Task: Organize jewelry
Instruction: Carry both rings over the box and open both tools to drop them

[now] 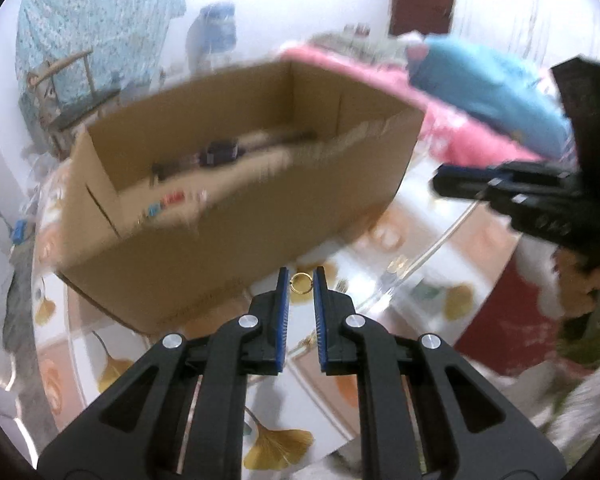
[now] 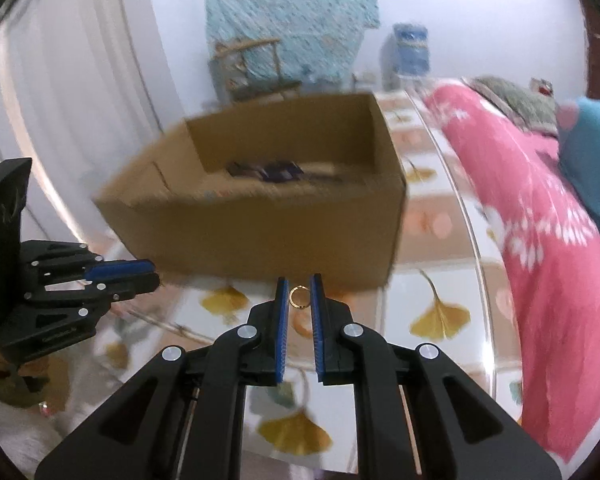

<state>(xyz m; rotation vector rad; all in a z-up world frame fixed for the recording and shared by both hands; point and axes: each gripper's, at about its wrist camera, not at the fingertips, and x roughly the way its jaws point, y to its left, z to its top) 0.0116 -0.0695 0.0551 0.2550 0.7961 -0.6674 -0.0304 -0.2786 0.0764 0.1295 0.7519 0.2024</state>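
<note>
In the left wrist view a small gold ring (image 1: 300, 283) is pinched between the blue pads of my left gripper (image 1: 300, 276), above the glass table. My right gripper (image 2: 299, 284) is shut on a second gold ring (image 2: 299, 297) in the same way. Ahead of both stands an open cardboard box (image 1: 240, 208) (image 2: 260, 232) with dark, blurred items on its floor. The right gripper (image 1: 440, 182) appears at the right of the left wrist view, and the left gripper (image 2: 148, 274) at the left of the right wrist view. Both are level with the box's front.
The box stands on a glass table top (image 2: 440, 280) over a cloth printed with yellow ginkgo leaves. A pink blanket (image 2: 540, 240) and a blue cushion (image 1: 492, 92) lie along the right side. A wooden chair (image 2: 256, 68) stands behind the box.
</note>
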